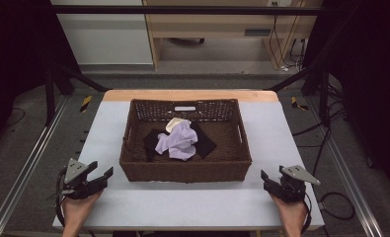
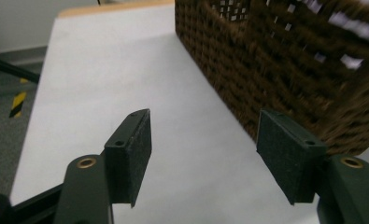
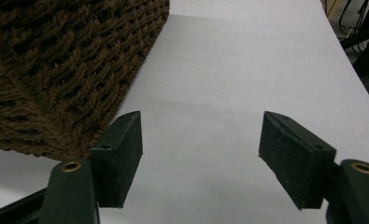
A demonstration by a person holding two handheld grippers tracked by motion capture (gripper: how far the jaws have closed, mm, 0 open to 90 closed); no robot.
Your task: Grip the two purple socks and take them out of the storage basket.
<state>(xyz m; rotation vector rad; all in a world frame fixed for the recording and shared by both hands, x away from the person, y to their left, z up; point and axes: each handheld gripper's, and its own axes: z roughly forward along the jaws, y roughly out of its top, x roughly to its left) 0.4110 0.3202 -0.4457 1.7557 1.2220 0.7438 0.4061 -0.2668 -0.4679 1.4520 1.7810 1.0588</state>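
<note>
On a white table (image 1: pixel 192 202), a wicker basket (image 1: pixel 185 170), grey floor (image 1: pixel 29 143) around

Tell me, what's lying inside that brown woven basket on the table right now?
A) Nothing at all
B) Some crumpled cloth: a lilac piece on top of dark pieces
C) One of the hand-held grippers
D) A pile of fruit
B: the high view shows a crumpled lilac cloth lying on black cloth inside the basket, with a cream piece behind it; both grippers sit outside on the table.
</note>
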